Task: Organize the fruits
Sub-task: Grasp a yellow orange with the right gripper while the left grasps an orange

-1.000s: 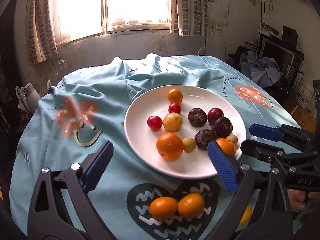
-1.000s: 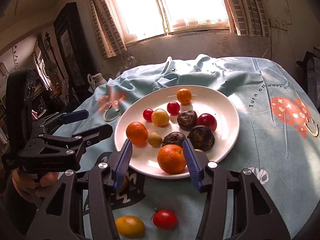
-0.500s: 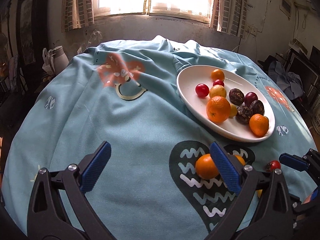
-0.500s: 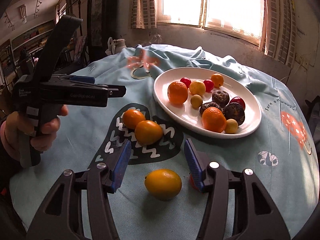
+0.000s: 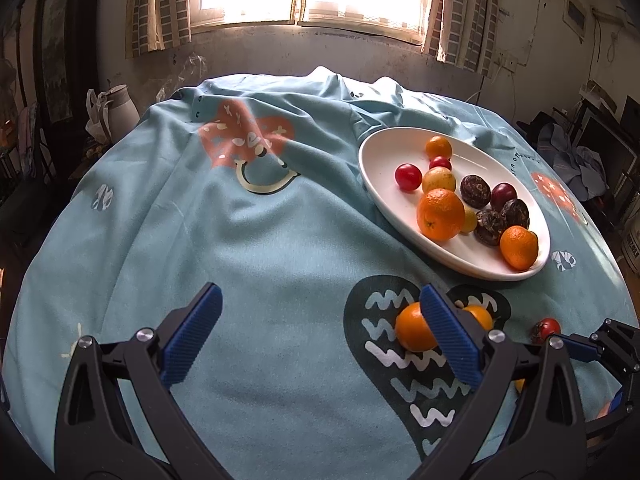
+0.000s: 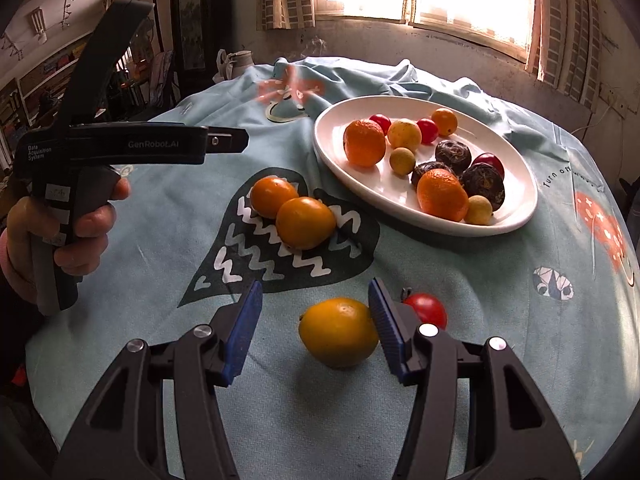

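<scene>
A white plate (image 5: 372, 160) (image 6: 320, 136) on the blue cloth holds several fruits: oranges, red tomatoes, dark round fruits and small yellow ones. Two oranges (image 6: 274, 196) (image 6: 306, 222) lie on the cloth's dark heart print, in front of the plate. A yellow-orange fruit (image 6: 338, 332) lies between the jaws of my right gripper (image 6: 316, 288). Its right pad is close beside the fruit and its left pad stands well apart, so the gripper is open. A red tomato (image 6: 426, 308) sits just right of that pad. My left gripper (image 5: 320, 300) is open wide over bare cloth, one orange (image 5: 414, 332) behind its right finger.
A person's hand (image 6: 80, 232) holds the left gripper at the left of the right wrist view. A pale jug (image 5: 120, 108) stands past the table's far left edge. The cloth bunches in folds (image 5: 328, 80) behind the plate. Furniture and clutter line the right wall.
Both grippers pulled back from the plate and sank toward the near cloth. The right gripper now straddles the yellow-orange fruit. The left gripper has held still since the middle frame.
</scene>
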Demonstrator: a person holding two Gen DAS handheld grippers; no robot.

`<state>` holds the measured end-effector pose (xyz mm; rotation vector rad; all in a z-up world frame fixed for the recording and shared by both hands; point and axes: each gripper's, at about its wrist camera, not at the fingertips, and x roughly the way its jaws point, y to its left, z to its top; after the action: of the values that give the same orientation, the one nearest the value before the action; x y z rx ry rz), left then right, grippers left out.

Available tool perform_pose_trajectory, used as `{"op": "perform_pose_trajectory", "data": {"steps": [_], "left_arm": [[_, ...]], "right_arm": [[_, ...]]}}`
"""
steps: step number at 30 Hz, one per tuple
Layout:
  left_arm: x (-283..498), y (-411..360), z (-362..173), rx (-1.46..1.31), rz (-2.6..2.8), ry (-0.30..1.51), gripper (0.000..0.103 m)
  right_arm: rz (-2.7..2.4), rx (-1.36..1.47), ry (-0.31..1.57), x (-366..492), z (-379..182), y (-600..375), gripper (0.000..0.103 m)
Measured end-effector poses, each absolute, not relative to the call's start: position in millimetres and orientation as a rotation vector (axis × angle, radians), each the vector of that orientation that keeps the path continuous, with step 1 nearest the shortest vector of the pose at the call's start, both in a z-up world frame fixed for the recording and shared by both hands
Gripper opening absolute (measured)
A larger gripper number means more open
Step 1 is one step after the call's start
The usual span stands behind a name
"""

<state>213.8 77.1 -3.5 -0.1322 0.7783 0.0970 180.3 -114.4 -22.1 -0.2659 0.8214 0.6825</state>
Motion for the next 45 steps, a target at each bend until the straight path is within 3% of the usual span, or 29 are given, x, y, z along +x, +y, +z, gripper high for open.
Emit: {"op": "perform_pose_trajectory", "data": {"steps": [15, 17, 19, 26, 28, 32, 33, 45], "left_arm": [[214, 77, -5, -0.124, 0.104, 0.778, 0.101], [213, 78, -5, -0.122, 0.109, 0.775, 0.101], [212, 79, -6, -0.124, 0.114, 0.771, 0.101], [211, 63, -8, -0.068, -0.028, 0.783, 0.100], [207, 49, -8, 0.019, -0.083, 0.774, 0.094], [202, 34, -12, 0.126, -0.209, 0.782, 0.051], [202, 34, -13, 0.124, -0.242, 0.790, 0.046], [211, 21, -31, 0.225, -0.370, 0.803, 0.042]], "right_arm": [[0.597, -0.404, 0.803, 175, -37, -112, 0.056], [0.582, -0.423, 0.795, 174, -37, -111, 0.052], [0.557, -0.447, 0.782, 174, -38, -111, 0.040], [0.642, -0.206, 0.847, 189, -27, -131, 0.039], [0.652, -0.171, 0.852, 190, -24, -134, 0.039], [0.652, -0.152, 0.866, 190, -24, -134, 0.039], [0.650, -0.153, 0.870, 190, -25, -134, 0.039], [0.649, -0.153, 0.879, 190, -26, -134, 0.039]]}}
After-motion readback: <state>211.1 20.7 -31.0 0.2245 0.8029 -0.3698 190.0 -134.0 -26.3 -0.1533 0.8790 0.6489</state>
